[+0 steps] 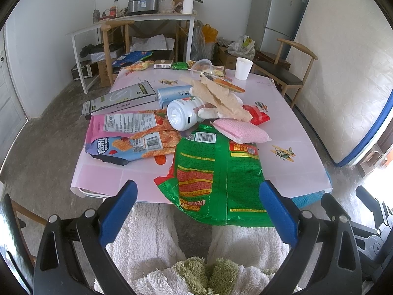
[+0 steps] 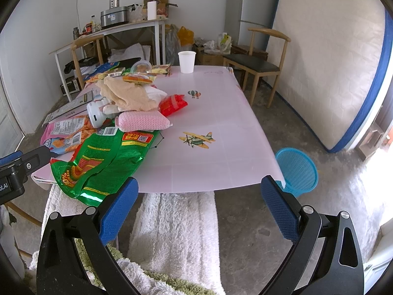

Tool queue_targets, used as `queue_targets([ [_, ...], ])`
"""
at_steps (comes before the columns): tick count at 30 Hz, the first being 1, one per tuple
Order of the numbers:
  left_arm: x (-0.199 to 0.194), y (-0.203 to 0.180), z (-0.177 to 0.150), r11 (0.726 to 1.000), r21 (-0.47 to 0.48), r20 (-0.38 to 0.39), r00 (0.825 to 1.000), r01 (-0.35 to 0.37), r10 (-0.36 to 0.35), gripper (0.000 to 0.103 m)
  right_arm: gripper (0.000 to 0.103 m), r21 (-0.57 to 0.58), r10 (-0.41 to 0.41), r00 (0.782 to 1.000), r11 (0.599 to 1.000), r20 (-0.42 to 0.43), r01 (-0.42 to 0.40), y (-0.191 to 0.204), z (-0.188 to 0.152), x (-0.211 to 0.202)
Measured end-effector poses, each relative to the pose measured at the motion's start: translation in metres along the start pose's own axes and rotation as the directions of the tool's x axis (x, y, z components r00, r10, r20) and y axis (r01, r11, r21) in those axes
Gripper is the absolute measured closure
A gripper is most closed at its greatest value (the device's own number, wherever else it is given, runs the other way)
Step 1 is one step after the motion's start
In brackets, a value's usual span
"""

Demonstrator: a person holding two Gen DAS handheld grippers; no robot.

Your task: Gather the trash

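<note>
1. Both claws spread wide and empty: left gripper (image 1: 197, 207) poised at the near table edge, right gripper (image 2: 199, 200) level with that edge further right.
2. Straight ahead of the left one, green snack bag (image 1: 216, 172), drooping over the edge of the pink table (image 2: 208, 113).
3. Behind it, heaped together: pink sponge (image 1: 239, 131), white bottle (image 1: 184, 114) on its side, crumpled brown paper (image 1: 221, 95), orange chip bag (image 1: 137, 135), red packet (image 1: 258, 115).
4. Far end: paper cup (image 2: 187, 61), upright, well apart.
5. Blue basket (image 2: 298, 172) on the floor beside the right corner, probably the bin.
6. Looks like the very start; next, likely closing on the green bag and carrying it across.
7. Basket inside partly hidden; far wrappers hard to make out.
</note>
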State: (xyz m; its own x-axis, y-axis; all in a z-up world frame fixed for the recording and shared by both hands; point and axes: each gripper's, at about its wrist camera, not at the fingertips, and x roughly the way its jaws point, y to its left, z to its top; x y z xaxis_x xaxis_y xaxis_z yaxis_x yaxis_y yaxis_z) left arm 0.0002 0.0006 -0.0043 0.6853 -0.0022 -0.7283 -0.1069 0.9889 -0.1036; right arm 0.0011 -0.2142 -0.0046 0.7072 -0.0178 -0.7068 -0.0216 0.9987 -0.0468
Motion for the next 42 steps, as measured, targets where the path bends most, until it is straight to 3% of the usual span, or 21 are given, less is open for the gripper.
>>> queue_targets([
  [25, 0.001, 0.000, -0.001, 1.000, -0.001, -0.005, 1.000, 0.000, 0.000, 0.006, 0.008, 0.003, 0.003, 1.000, 1.000, -0.001, -0.003, 0.001, 0.000, 0.000],
  [36, 0.012, 0.014, -0.021, 1.000, 0.001, -0.029, 1.000, 0.003, -0.003, 0.006, 0.008, 0.010, 0.016, 1.000, 1.000, -0.012, -0.015, 0.002, -0.010, 0.013],
  [42, 0.013, 0.021, -0.019, 0.999, -0.006, 0.000, 0.999, 0.042, -0.042, 0.006, 0.008, 0.017, 0.027, 0.998, 0.999, 0.051, -0.028, 0.004, -0.002, 0.012],
])
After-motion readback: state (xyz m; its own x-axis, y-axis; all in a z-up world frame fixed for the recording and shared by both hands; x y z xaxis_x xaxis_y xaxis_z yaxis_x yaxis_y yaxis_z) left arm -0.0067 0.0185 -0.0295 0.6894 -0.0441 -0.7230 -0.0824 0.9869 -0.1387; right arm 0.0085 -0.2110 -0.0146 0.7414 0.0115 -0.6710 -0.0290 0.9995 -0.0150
